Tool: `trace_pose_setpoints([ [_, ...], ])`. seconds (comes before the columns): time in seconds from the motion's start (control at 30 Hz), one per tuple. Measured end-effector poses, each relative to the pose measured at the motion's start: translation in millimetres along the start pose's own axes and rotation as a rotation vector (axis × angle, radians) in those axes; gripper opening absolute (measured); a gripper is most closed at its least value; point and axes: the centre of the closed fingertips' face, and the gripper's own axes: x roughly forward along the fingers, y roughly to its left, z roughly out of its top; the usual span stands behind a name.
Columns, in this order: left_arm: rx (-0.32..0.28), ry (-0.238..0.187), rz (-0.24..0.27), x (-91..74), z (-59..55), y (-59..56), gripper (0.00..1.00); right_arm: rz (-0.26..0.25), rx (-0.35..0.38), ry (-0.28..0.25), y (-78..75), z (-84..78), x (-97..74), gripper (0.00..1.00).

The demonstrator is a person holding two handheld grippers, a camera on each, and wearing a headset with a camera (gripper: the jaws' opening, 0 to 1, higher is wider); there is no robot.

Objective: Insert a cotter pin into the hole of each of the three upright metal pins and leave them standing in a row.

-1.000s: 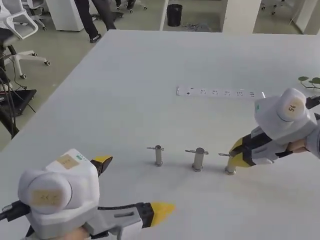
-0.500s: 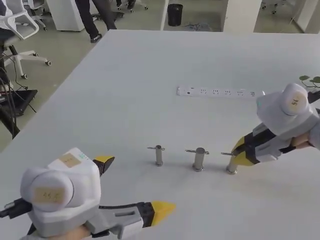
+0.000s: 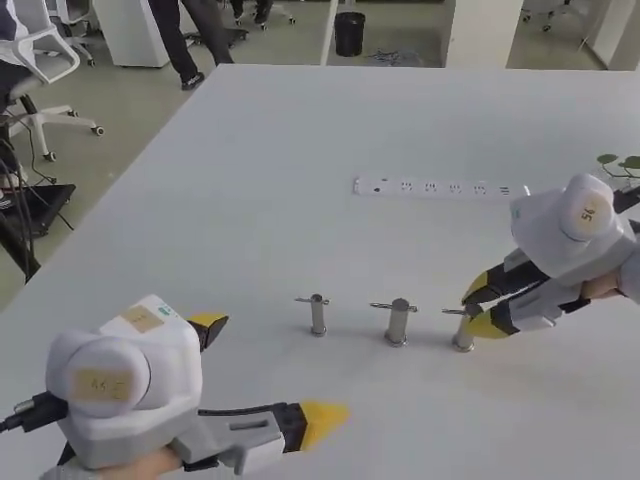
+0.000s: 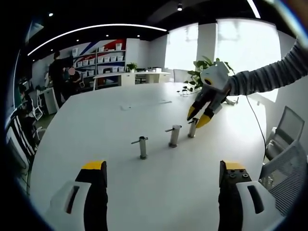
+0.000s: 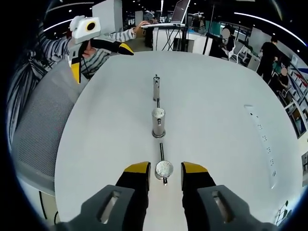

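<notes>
Three upright metal pins stand in a row on the white table: the left pin [image 3: 318, 314], the middle pin [image 3: 398, 322] and the right pin [image 3: 463, 331]. Each has a thin cotter pin [image 3: 385, 304] through its top. My right gripper [image 3: 479, 307] is open, its yellow-tipped jaws either side of the right pin's head [image 5: 164, 169] with a small gap on each side. At the near left, my left gripper [image 3: 264, 368] is wide open and holds nothing. It faces the row [image 4: 174, 136] from a distance, and the right gripper [image 4: 202, 111] shows beyond the row.
A white power strip [image 3: 440, 186] lies on the table behind the row. A small plant [image 3: 620, 161] sits at the table's right edge. Office chairs [image 3: 35, 60] and a person's legs [image 3: 180, 35] are on the floor beyond the far left edge.
The right gripper's jaws, close on the right pin's top before, have parted slightly and now stand apart. The left gripper has barely moved.
</notes>
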Motion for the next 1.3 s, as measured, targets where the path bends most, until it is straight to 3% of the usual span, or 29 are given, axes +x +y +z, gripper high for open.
trace_pose_setpoints([
  [0.13, -0.007, -0.004, 0.003, -0.5, 3.0, 3.3, 0.96, -0.034, 0.015, -0.014, -0.6, 5.9, -8.9, 0.25],
  [0.37, -0.036, -0.029, 0.012, -2.1, 13.6, 9.4, 0.95, -0.107, 0.131, -0.120, 7.8, 25.1, -27.2, 0.36],
  [0.47, -0.070, -0.036, 0.020, -4.3, 15.8, 10.6, 0.94, -0.138, 0.148, -0.166, 12.9, 31.2, -34.1, 0.38],
  [0.63, -0.085, -0.055, 0.033, -7.7, 20.6, 10.3, 0.92, -0.183, 0.232, -0.200, 23.7, 31.6, -43.0, 0.47],
  [0.83, -0.088, -0.066, 0.043, -8.5, 26.1, 7.5, 0.92, -0.290, 0.376, -0.241, 32.9, 30.6, -51.8, 0.62],
  [0.87, -0.087, -0.063, 0.044, -8.2, 26.2, 7.4, 0.92, -0.293, 0.367, -0.244, 35.9, 31.4, -52.8, 0.64],
  [0.93, -0.081, -0.064, 0.044, -9.2, 27.3, 5.9, 0.91, -0.345, 0.380, -0.272, 38.1, 34.0, -57.9, 0.65],
  [1.03, -0.083, -0.074, 0.046, -10.6, 29.1, 4.6, 0.91, -0.373, 0.483, -0.345, 41.4, 37.2, -61.9, 0.67],
  [1.17, -0.083, -0.072, 0.053, -10.5, 28.8, 3.8, 0.91, -0.469, 0.573, -0.421, 41.4, 39.2, -71.1, 0.71],
  [1.3, -0.076, -0.075, 0.066, -10.3, 29.7, 3.8, 0.91, -0.537, 0.626, -0.440, 41.8, 34.0, -77.0, 0.75],
])
